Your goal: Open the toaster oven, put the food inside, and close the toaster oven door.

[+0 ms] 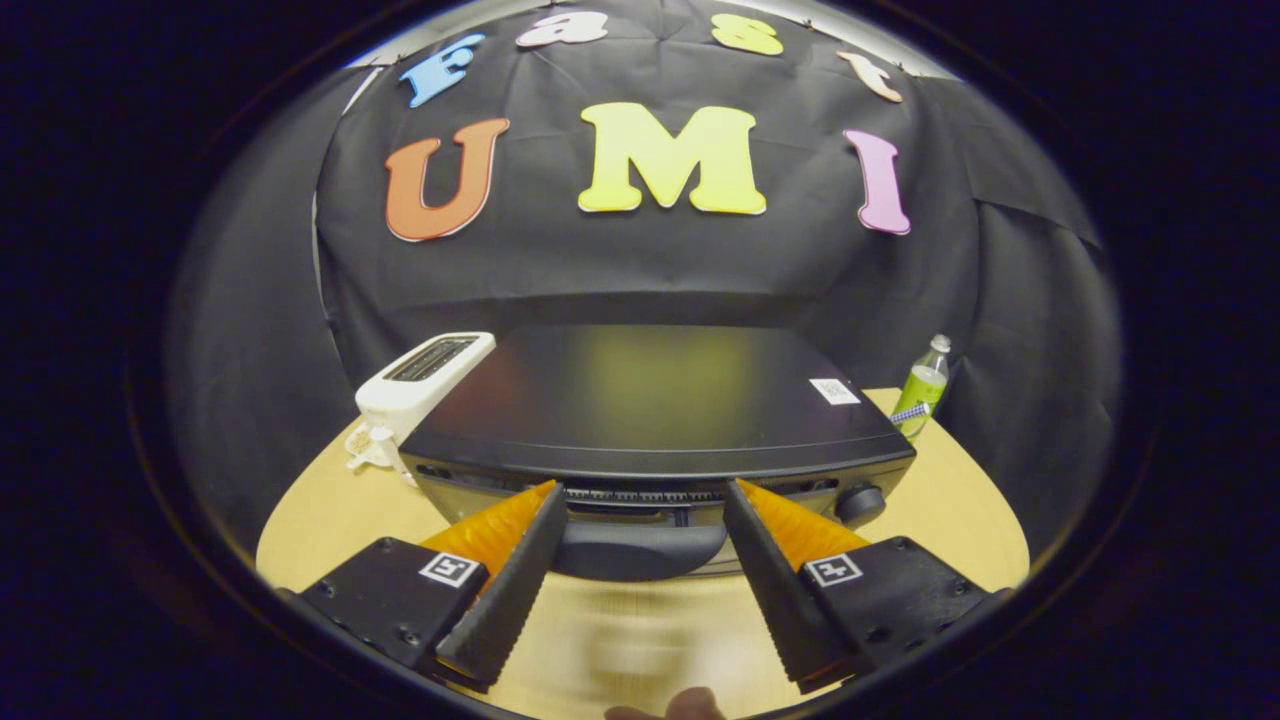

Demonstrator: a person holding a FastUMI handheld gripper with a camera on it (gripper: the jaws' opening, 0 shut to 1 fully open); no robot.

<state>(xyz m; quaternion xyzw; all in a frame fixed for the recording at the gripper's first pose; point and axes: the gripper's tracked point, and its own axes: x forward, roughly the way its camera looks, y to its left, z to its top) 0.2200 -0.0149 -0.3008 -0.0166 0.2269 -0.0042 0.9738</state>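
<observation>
I have the round wooden table (930,520) under me, and the toaster oven (655,400) takes up most of its middle, its front facing my camera near the table's front edge. That suits me: its dark door handle (640,550) sits straight ahead, so I can come at it square. The door looks shut, so I judge the opening step is not yet done.

My gripper (645,495) is spread wide and holds nothing. The two fingers straddle the handle, tips up near the top of the door on either side, which I take as lining up to hook or pinch the handle and pull the door down. I cannot tell whether either finger touches the oven.

A white slot toaster (420,385) stands close against the oven toward the table's left edge. A green bottle (922,390) stands at the back right edge, clear of my path. A control knob (860,503) sits at the oven's front right corner. I see no food from here.
</observation>
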